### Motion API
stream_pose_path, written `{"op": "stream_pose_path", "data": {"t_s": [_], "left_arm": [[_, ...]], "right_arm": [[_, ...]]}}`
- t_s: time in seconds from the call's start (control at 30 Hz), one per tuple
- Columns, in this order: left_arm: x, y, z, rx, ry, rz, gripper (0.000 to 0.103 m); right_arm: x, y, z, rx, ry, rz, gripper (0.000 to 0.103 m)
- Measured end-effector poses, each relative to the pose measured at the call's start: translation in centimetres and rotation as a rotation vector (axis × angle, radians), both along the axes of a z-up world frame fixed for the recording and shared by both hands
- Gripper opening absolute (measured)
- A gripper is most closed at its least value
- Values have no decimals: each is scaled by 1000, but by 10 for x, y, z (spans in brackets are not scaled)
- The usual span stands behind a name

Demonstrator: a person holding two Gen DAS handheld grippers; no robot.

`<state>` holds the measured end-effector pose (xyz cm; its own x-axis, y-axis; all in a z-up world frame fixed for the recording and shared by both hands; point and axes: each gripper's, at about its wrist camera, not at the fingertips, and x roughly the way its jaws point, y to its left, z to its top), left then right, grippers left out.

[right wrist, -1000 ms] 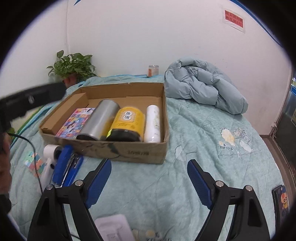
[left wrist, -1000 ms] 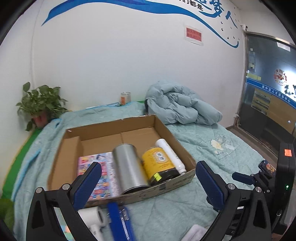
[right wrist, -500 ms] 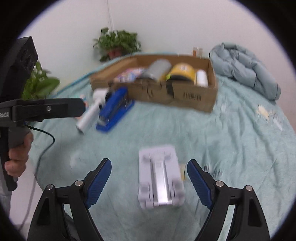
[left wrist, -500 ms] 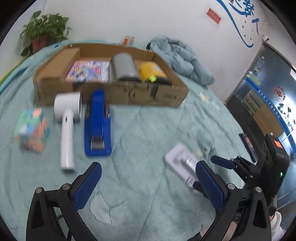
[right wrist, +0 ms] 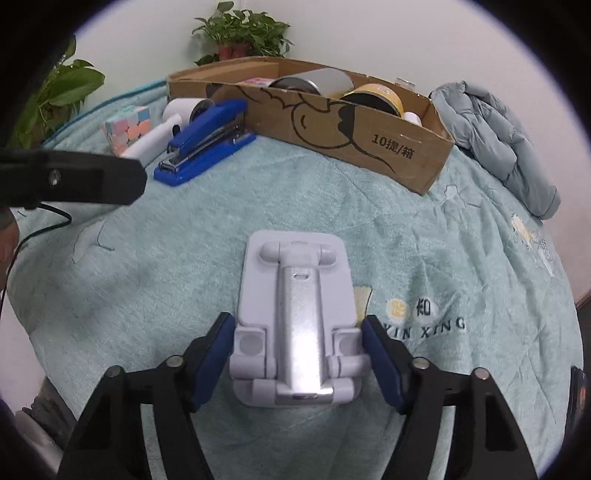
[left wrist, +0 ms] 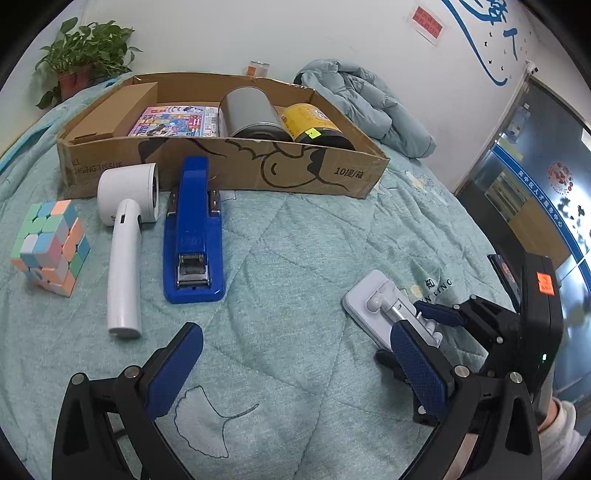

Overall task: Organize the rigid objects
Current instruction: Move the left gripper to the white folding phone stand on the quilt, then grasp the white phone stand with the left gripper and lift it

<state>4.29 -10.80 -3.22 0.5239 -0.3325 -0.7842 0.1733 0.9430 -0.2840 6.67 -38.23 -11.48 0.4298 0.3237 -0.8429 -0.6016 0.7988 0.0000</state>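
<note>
We see a white wall (left wrist: 314, 33) with blue painted swirls and a red notice (left wrist: 427, 21), a teal quilted bed (left wrist: 295, 240), potted plants (left wrist: 79, 55) and a dark glass door (left wrist: 535, 177).

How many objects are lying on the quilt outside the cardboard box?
4: the pastel cube far left, the white handheld device beside it, the blue stapler next, and the white folding stand nearer the camera. Others may be out of view.
</note>
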Motion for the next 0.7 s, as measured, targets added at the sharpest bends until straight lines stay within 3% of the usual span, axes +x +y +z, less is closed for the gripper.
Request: {"op": "stream_pose_path", "data": {"t_s": [0.13, 0.37, 0.57, 0.7], "left_arm": [[5, 0, 1, -18, 10, -20, 102], [18, 4, -13, -155, 96, -59, 102], [21, 11, -17, -198, 138, -111, 98], [15, 26, -20, -240, 160, -108, 92]], "right_arm": [[11, -8, 1, 31, 51, -26, 66], [26, -8, 6, 194, 185, -207, 65], [16, 32, 12, 314, 253, -170, 65], [3, 50, 19, 404, 184, -103, 68]]}}
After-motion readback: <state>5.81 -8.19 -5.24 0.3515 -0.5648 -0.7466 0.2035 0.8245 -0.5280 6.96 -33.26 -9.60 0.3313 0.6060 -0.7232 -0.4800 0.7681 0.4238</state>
